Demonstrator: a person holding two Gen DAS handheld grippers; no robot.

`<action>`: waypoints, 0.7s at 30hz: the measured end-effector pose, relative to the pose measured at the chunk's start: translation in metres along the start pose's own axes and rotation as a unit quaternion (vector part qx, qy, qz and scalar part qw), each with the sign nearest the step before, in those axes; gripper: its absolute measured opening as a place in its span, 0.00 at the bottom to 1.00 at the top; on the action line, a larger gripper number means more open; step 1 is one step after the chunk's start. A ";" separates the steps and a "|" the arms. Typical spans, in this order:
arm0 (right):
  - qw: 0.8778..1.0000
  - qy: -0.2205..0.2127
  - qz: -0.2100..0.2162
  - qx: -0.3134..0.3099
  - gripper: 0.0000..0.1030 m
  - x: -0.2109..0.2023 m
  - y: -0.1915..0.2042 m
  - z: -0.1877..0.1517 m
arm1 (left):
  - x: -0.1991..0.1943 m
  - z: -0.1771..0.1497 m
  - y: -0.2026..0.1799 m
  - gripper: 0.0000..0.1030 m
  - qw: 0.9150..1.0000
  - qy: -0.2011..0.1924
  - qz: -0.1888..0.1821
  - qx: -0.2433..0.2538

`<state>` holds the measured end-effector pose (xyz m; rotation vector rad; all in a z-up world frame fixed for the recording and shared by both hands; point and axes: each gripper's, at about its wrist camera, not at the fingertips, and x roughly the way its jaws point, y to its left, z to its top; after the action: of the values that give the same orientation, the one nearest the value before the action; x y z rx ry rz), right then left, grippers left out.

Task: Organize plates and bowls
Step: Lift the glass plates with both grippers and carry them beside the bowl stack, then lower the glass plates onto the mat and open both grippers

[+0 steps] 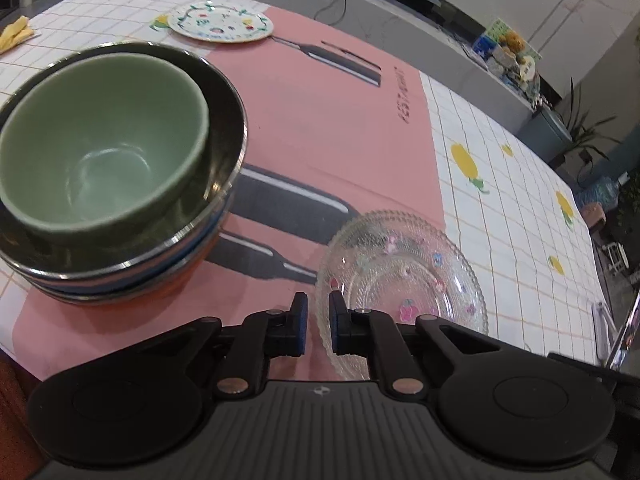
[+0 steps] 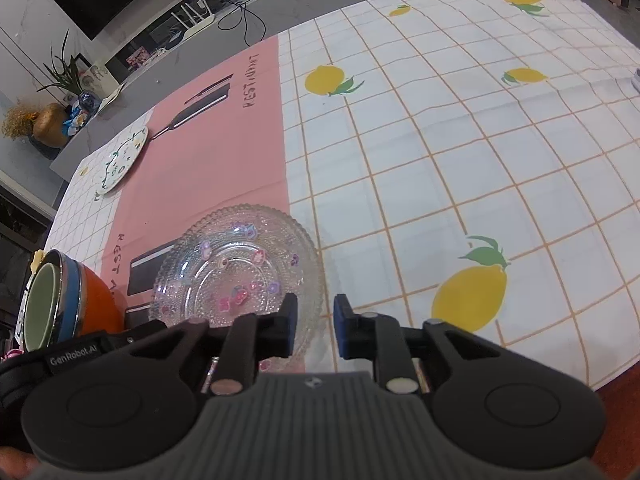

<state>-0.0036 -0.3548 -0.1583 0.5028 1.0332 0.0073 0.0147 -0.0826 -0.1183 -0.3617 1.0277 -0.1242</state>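
A clear glass plate (image 1: 400,276) with flower stickers lies on the pink mat, close in front of both grippers. My left gripper (image 1: 319,320) is nearly closed, with the plate's left rim pinched between its pads. My right gripper (image 2: 316,324) stands open at the plate's (image 2: 236,268) right rim, its left finger over the glass and its right finger over the tablecloth. Left of the plate stands a bowl stack (image 1: 104,148): a green bowl in a dark metal one, over blue and orange bowls (image 2: 60,300). A white flowered plate (image 1: 220,22) lies at the table's far side (image 2: 122,158).
A pink mat (image 1: 320,128) with printed cutlery lies over a white checked tablecloth (image 2: 440,152) with lemons. A grey counter (image 1: 400,20) with cables, ornaments and plants runs behind the table. Something yellow (image 1: 16,32) lies at the far left. The table's near edge (image 2: 616,380) is by my right gripper.
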 end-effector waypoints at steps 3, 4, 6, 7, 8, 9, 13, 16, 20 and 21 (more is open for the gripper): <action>1.000 0.005 0.007 0.007 0.19 0.002 -0.001 -0.001 | -0.001 0.001 -0.001 0.03 1.000 -0.007 -0.003 0.005; 1.000 0.006 0.005 0.004 0.19 0.002 0.000 -0.001 | -0.001 0.001 -0.002 0.03 1.000 -0.006 -0.001 0.008; 1.000 0.006 0.003 0.001 0.19 0.003 0.001 -0.002 | -0.001 0.001 -0.003 0.03 1.000 -0.006 0.000 0.015; 1.000 0.007 0.004 0.002 0.19 0.004 0.001 -0.002 | 0.000 0.001 -0.004 0.03 1.000 -0.004 -0.001 0.017; 1.000 0.007 0.004 0.002 0.19 0.003 0.001 -0.002 | 0.000 0.001 -0.005 0.03 1.000 -0.001 -0.002 0.020; 1.000 0.006 0.004 0.002 0.19 0.003 0.001 -0.002 | 0.000 0.001 -0.007 0.03 1.000 0.000 -0.001 0.025; 1.000 0.007 0.003 0.000 0.19 0.003 0.002 0.000 | 0.000 -0.001 -0.009 0.04 0.999 0.002 0.005 0.035; 1.000 0.008 0.003 0.001 0.19 0.003 0.001 -0.001 | 0.002 0.001 -0.005 0.16 1.000 0.006 0.008 0.020; 1.000 0.012 0.007 0.015 0.19 0.005 -0.003 -0.001 | 0.007 0.000 -0.001 0.23 1.000 0.022 -0.004 0.007; 1.000 0.015 0.011 0.020 0.19 0.006 -0.005 -0.001 | 0.008 -0.001 -0.001 0.23 1.000 0.026 -0.009 0.004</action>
<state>-0.0026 -0.3569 -0.1655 0.5513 1.0592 0.0139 0.0183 -0.0856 -0.1246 -0.3621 1.0753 -0.1553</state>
